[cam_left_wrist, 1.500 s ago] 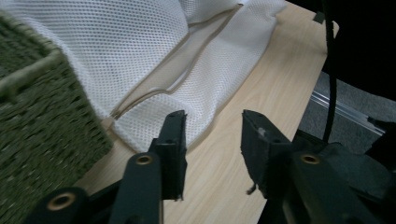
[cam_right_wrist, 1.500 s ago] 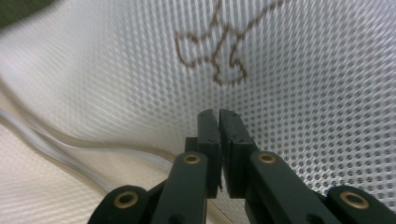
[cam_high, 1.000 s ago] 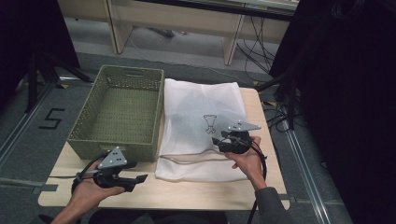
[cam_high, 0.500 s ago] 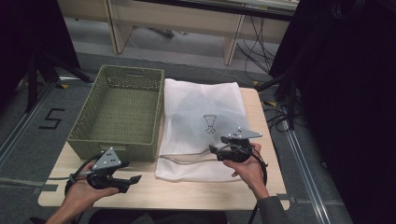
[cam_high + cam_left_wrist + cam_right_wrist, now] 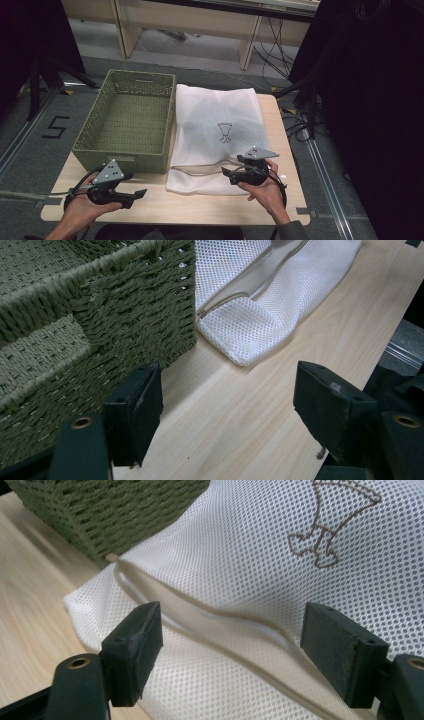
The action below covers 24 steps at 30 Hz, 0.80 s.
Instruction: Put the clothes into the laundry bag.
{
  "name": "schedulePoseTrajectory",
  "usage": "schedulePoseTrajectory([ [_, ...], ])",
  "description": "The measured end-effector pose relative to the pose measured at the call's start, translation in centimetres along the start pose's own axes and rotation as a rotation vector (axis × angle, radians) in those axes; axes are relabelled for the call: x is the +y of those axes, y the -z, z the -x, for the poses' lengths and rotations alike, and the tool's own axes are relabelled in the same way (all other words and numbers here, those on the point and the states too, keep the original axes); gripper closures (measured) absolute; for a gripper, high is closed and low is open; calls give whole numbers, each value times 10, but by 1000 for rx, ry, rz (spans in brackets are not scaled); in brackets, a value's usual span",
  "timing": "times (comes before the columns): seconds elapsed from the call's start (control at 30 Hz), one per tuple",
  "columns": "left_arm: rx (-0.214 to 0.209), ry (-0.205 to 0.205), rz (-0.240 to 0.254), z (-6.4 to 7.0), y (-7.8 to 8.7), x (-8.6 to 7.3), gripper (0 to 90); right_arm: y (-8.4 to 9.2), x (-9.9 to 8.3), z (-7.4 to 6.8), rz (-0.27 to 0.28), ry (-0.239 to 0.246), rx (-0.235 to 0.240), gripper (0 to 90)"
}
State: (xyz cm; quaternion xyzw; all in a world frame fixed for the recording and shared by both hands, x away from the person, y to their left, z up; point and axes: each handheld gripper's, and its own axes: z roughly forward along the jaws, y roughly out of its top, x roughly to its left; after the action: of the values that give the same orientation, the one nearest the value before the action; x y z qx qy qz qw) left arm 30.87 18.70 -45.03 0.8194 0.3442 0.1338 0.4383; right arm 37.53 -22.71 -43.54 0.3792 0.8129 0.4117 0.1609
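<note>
Right of the basket [image 5: 129, 120], the mesh bag [image 5: 215, 130] lies flat on the counter [image 5: 200, 202], zipper edge crosswise between my right gripper [image 5: 230, 645] jaws, just spread wide; my left gripper [image 5: 135, 195], also parted, hangs farther off.

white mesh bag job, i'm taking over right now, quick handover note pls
Left gripper: open, holding nothing, over bare table beside the green woven basket.
Right gripper: jaws just opened, open over the near zipper edge of the white mesh laundry bag, not gripping it.
Bag lies flat on the light wooden table, right of the basket, touching it.
Done: nothing in basket.
Left: probably grip bag and move it.
</note>
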Motion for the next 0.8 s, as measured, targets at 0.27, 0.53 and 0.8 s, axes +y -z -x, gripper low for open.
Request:
schedulePoseTrajectory([
  [0.27,-15,24,11,5,2,-4,222,6,-10,-6,2,3,-3,252],
  [0.53,-14,35,29,8,7,-9,189,17,-26,-14,-33,-5,5,240],
  [0.8,-6,42,22,15,12,-15,184,27,-39,-21,-35,-37,-1,231],
])
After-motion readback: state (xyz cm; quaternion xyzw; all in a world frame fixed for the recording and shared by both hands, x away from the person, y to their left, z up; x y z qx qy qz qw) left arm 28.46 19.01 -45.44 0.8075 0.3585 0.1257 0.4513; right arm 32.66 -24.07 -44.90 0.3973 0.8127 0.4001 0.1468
